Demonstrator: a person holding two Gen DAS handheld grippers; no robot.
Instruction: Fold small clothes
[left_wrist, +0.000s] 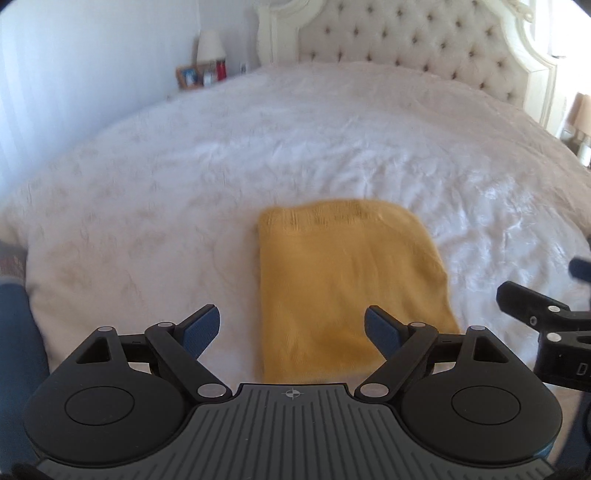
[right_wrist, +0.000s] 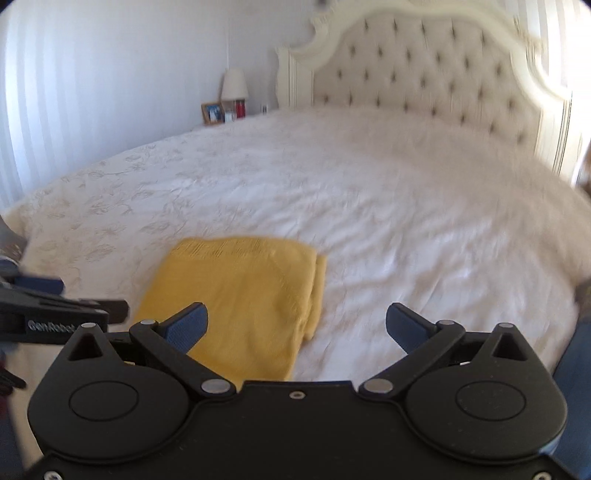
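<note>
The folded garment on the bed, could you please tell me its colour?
Mustard yellow; the folded garment shows best in the left wrist view.

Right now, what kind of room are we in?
It looks like a bedroom: a big bed with a tufted headboard, and a bedside lamp by a framed photo.
</note>
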